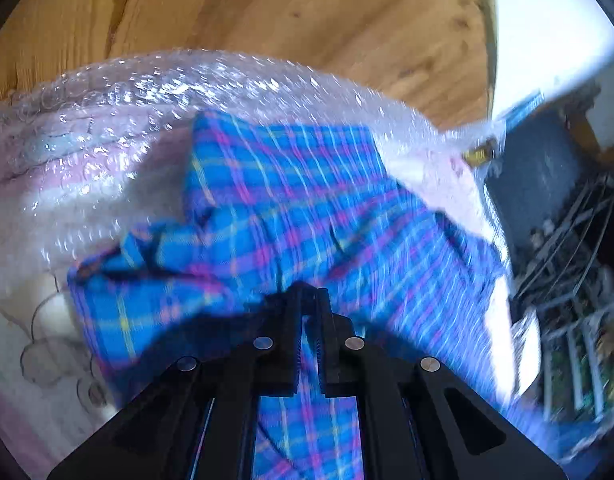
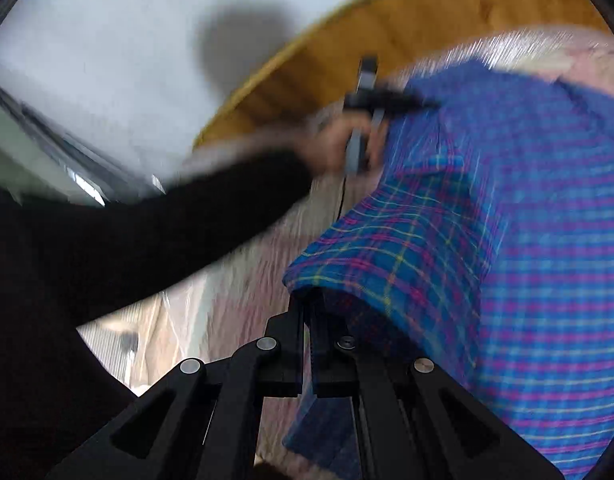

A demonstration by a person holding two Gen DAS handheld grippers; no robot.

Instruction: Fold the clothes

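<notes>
Jaws of both grippers clamped on the plaid shirt (image 1: 291, 200): left gripper (image 1: 308, 300) and right gripper (image 2: 307, 300) each pinch an edge. Shirt lifted over the bubble-wrapped surface (image 1: 155, 92), mid-fold; next, lay the raised edge flat.

Black tongs, black sleeve

Left tongs (image 1: 309, 294) and right tongs (image 2: 309, 300) are showing matte black linkages with round silver rivets and ribbed inner pads; a long black sleeve (image 2: 179, 216) is covering the person's arm.
</notes>
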